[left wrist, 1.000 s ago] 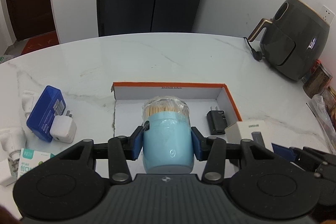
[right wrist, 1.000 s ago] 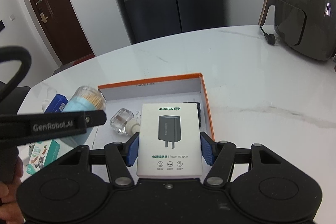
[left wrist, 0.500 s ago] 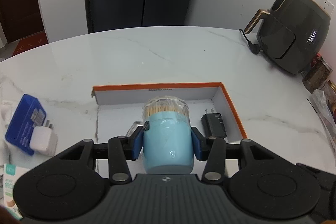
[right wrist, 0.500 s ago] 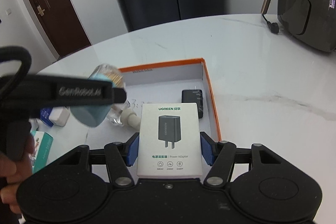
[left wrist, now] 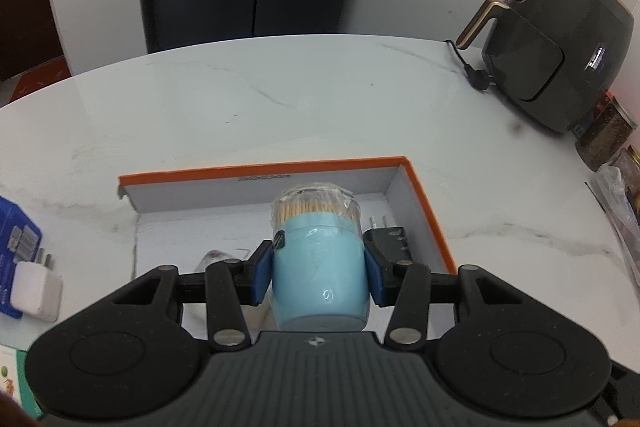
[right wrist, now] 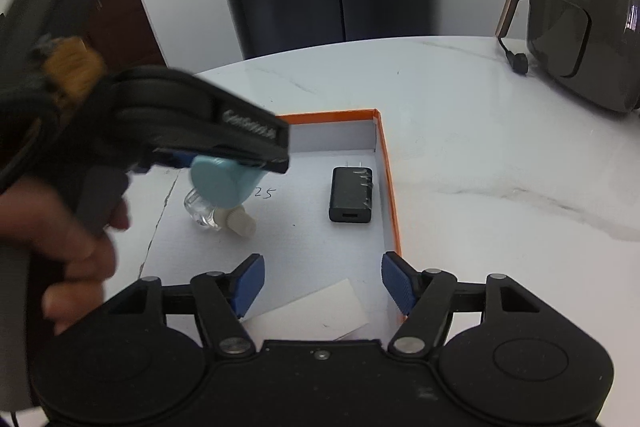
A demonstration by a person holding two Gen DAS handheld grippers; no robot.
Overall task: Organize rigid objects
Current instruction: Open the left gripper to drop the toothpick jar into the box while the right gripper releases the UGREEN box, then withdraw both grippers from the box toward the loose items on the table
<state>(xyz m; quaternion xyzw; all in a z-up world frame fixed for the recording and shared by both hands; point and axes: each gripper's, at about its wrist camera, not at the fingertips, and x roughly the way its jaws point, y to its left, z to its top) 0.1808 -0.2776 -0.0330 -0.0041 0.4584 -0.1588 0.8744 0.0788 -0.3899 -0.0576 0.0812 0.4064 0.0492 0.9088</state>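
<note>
Now the white box (right wrist: 316, 307) has dropped into the tray's (right wrist: 386, 163) near end, right gripper (right wrist: 322, 283) jaws opening wide. Left gripper (left wrist: 319, 269) squeezes the blue toothpick jar (left wrist: 320, 279) above the tray, ready to set down.

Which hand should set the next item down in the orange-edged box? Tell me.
Left. The left gripper is shut on the toothpick jar above the box. The right gripper is opening, nothing pinched, with the white carton lying below it.

I see even, soft indoor light; fisheye bends my edges, and the left gripper (right wrist: 224, 163) blurs across my right view.
</note>
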